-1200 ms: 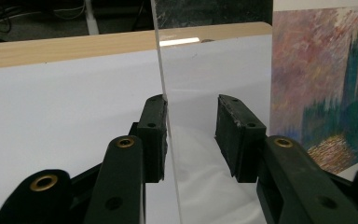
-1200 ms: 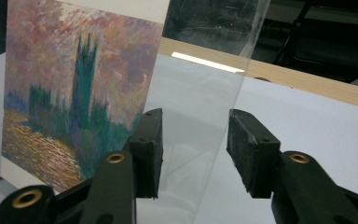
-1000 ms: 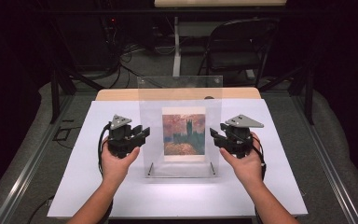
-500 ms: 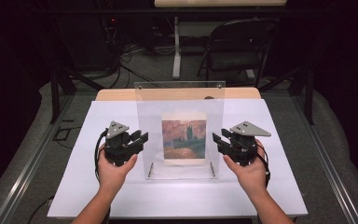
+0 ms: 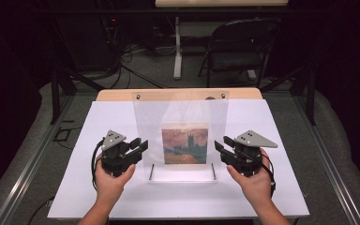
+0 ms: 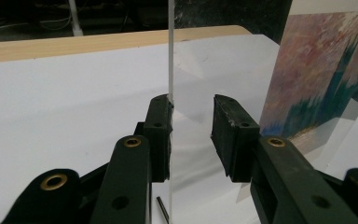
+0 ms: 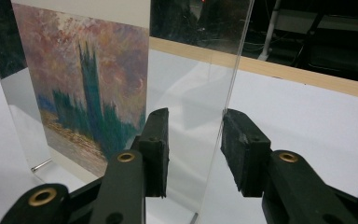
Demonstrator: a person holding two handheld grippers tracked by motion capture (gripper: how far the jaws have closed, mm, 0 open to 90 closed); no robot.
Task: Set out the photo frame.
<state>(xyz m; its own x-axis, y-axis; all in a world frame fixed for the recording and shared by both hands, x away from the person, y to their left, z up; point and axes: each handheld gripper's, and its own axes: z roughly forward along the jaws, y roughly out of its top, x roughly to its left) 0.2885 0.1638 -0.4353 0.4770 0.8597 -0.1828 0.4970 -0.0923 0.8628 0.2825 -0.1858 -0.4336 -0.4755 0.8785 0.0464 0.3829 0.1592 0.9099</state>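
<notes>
Jaws of the left gripper point(image 5: 139, 146) and right gripper point(image 5: 221, 146) stand apart, straddling side edges of the upright clear acrylic frame point(image 5: 180, 112) with painted picture point(image 5: 184, 146), mid-table.

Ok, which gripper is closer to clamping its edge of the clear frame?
Left, I'd say: the left gripper has one pad against the clear frame edge, while the right gripper straddles its edge with gaps both sides.

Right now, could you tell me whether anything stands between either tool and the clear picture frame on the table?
Nothing visible does. The left tool and right tool sit at the two side edges of the clear frame. In each gripper view a frame edge runs between open jaws, with only white table around.
</notes>
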